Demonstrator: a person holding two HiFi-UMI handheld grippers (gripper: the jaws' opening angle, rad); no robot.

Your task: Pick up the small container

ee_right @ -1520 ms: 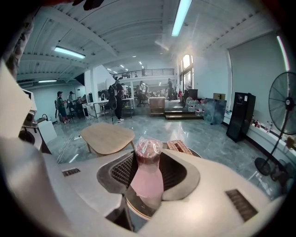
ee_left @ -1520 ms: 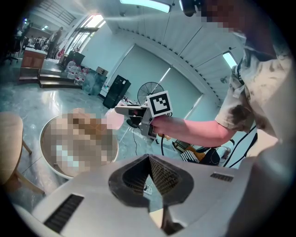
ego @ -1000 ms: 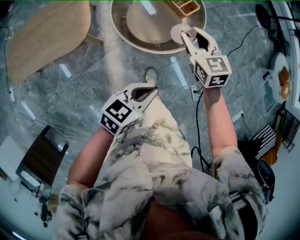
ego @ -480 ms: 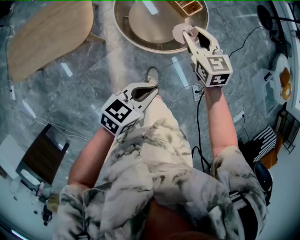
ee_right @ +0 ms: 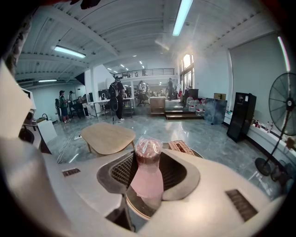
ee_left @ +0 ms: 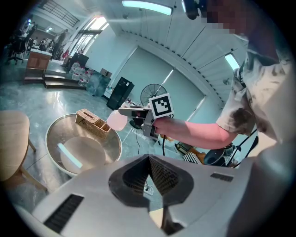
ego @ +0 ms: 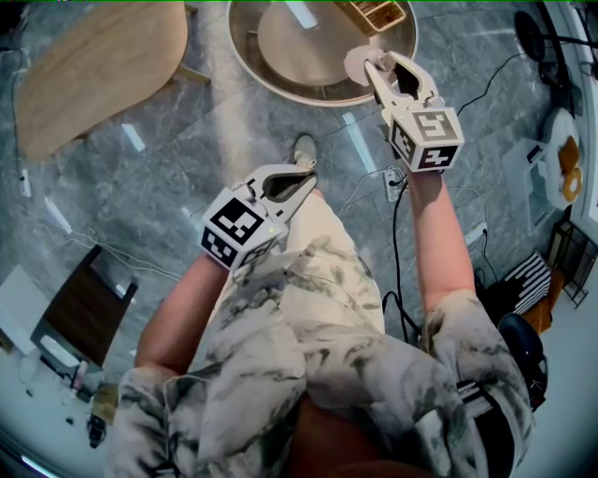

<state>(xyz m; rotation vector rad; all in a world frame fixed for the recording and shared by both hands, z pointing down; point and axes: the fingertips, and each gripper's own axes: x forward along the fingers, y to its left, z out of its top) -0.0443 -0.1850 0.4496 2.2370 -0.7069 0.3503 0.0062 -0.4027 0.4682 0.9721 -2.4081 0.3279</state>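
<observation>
Over the near rim of the round metal table, on the person's side of the wicker box, the right gripper has the small container pinched between its jaws. The jaws stand wide, but only as wide as the container's pink body, and the ribbed pads press it on both flanks. In the right gripper view the long axis runs crosswise to the pinch. The film-wrapped cap end rises clear above the pads and the base sits low in the throat. The container touches nothing on the table, so I judge it lifted clear and the pick-up essentially made. The relation that matters is that the container lies inside the right jaws, not ahead of them, so no reach is needed, only a steady carry away from the rim. The left gripper hangs well back from the table over the person's thigh. Its jaws are pressed together on nothing, and it is the farther tool.
</observation>
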